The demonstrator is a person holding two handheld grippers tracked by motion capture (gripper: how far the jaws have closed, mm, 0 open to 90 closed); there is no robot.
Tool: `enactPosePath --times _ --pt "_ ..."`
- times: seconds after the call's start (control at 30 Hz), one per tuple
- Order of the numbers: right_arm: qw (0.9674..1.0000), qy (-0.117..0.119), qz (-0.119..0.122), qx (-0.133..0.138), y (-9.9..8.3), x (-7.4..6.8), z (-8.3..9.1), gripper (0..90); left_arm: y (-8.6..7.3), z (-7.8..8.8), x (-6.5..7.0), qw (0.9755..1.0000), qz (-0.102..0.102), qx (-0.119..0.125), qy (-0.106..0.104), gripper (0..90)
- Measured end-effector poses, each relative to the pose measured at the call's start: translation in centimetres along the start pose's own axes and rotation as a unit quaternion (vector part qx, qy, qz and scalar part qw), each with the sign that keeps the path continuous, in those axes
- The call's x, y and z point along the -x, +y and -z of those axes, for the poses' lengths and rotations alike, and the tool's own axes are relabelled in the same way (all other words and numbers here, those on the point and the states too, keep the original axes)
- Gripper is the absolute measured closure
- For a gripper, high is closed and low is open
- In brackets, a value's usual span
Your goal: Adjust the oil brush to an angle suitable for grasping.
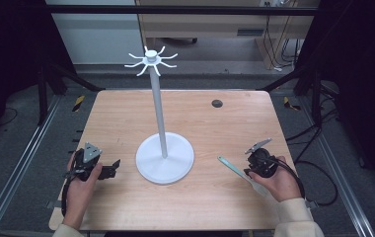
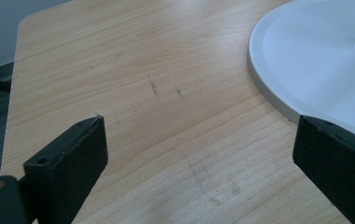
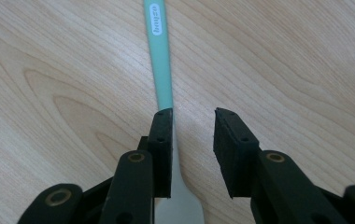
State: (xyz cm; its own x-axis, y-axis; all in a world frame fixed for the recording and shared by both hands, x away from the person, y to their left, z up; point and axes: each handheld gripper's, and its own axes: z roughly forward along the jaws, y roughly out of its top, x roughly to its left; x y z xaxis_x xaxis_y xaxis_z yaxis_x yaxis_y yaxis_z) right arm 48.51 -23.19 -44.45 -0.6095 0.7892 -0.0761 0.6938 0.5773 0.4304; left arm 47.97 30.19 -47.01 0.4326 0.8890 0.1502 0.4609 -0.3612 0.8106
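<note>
The spatula [image 3: 162, 60] lies flat on the table [image 1: 215, 128], its long axis running straight ahead of the right gripper [image 3: 192, 140], whose jaws gape, empty, handle beside the left jaw. The left gripper [image 2: 199, 154], wide open, sits across the stand [image 1: 164, 158].

Even, soft overhead light; dark surroundings; close views sharp, shadows faint.

A light wood-grain table [image 1: 126, 113] with rounded corners is seen. A white hook stand [image 1: 164, 158] is set near centre. A teal-handled spatula [image 1: 235, 169] is laid flat at 4 o'clock. A dark round grommet [image 1: 217, 103] is noted at 1 o'clock.
</note>
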Motion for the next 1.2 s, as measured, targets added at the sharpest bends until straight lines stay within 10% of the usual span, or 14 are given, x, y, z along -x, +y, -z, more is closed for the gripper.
enactPosePath --times 1.2 --pt "0.9951 0.012 0.063 -0.075 1.2 -1.2 -2.4 71.8 0.0 0.0 0.0 0.9999 -0.006 -0.007 0.005 2.9"
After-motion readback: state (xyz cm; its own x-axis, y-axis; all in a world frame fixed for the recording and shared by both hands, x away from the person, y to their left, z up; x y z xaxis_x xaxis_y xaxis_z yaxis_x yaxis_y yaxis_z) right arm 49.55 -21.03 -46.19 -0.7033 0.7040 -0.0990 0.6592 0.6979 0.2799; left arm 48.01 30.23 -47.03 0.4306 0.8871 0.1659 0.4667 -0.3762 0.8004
